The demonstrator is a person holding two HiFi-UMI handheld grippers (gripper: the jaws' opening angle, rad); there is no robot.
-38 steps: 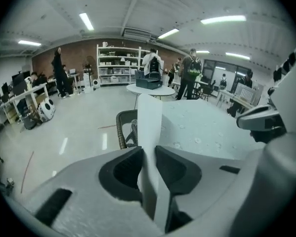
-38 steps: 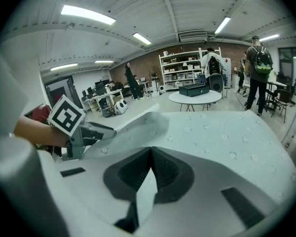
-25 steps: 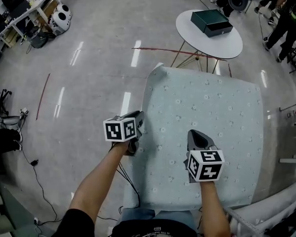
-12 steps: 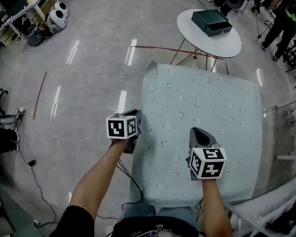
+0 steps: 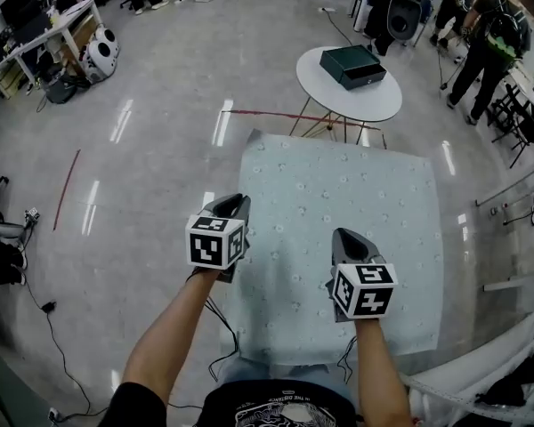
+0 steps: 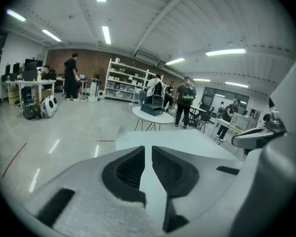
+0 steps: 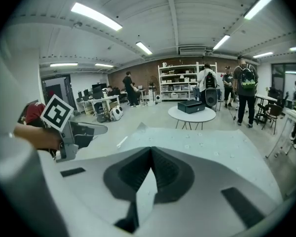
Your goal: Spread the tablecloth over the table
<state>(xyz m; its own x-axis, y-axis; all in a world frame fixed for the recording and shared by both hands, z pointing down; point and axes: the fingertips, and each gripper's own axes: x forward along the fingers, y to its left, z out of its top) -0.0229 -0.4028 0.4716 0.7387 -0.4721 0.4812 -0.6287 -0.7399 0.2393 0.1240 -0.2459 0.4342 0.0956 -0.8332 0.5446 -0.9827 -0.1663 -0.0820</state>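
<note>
- The far-left corner (image 5: 254, 137) of the tablecloth (image 5: 338, 203) stands up in a small peak instead of lying down. If you leave it, I'd judge that side will sit short or creased.
- The tablecloth lies flat across the table in front of you (the table itself is hidden under it), with its near edge hanging toward your legs. If you grab it off-centre from here, one uneven pull could drag the whole sheet askew or partly off.
- Beyond the far edge stands a round white table (image 5: 313, 83) carrying a dark box (image 5: 351, 65), near the cloth but apart from it. A hard flick could throw the far hem against that table's legs.
- Your left gripper (image 5: 231, 205) hovers above the cloth's left edge. Its jaws stand a sliver apart, and only the cloth beyond shows through the slit. As far as I can tell, nothing is pinched.
- Your right gripper (image 5: 345, 237) hangs over the middle of the cloth. Its pads are pressed together at the tips and hold nothing I can make out. The pale wedge below them looks like cloth seen through the gap, not a fold in the grip.
</note>
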